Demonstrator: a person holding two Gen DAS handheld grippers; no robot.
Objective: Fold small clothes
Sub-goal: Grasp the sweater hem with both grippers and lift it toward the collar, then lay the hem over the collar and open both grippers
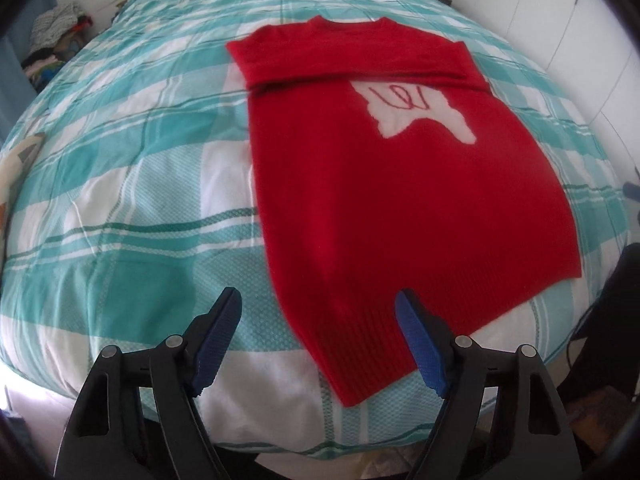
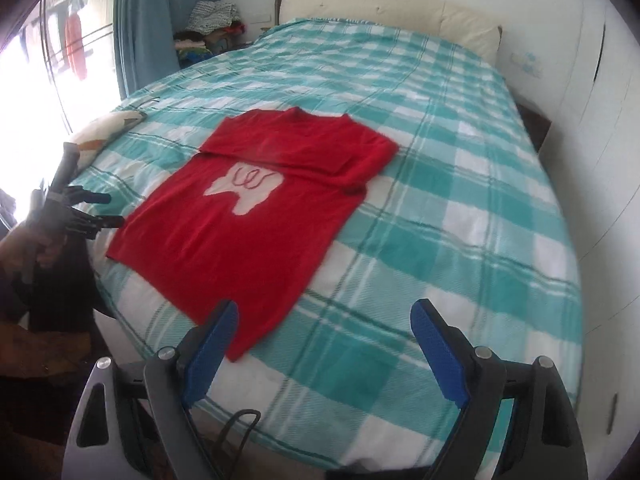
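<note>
Red sweater lies flat on bed, sleeves folded across chest, white tooth picture showing. Left gripper hangs over sweater's bottom corner, fingers wide, nothing between them. Right gripper over other bottom corner, fingers wide, holding nothing. Pile of clothes beside bed, far end.

One red sweater on one bed — and two grippers, left gripper and right gripper. One clothes pile beside one curtain.
</note>
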